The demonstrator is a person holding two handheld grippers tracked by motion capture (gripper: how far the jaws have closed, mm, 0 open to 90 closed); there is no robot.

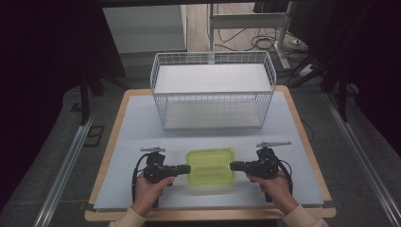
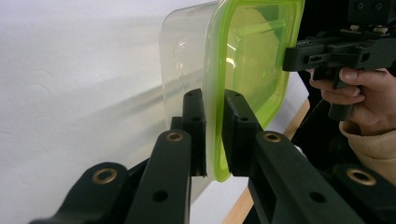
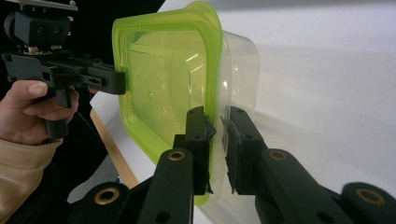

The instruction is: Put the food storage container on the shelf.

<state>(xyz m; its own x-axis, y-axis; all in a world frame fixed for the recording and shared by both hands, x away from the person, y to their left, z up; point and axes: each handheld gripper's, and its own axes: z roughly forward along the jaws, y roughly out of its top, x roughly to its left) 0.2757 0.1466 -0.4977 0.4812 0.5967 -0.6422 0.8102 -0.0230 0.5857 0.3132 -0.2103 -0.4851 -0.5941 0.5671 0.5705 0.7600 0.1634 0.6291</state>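
Note:
A clear plastic container with a lime-green lid (image 1: 210, 165) sits low at the front middle of the table, between my two grippers. My left gripper (image 1: 187, 169) is shut on the lid's left rim. In the left gripper view both pads clamp the green rim (image 2: 215, 140), and the container (image 2: 187, 60) extends away from the jaws. My right gripper (image 1: 232, 166) is shut on the opposite rim. In the right gripper view its jaws straddle the green rim (image 3: 211, 154) of the container (image 3: 173, 79). I cannot tell whether the container rests on the mat or hangs just above it.
A white wire basket (image 1: 213, 90) with a white shelf stands at the back middle of the table. A pale mat (image 1: 142, 123) covers the wooden table top (image 1: 302, 132). Dark floor, metal rails and cables surround the table.

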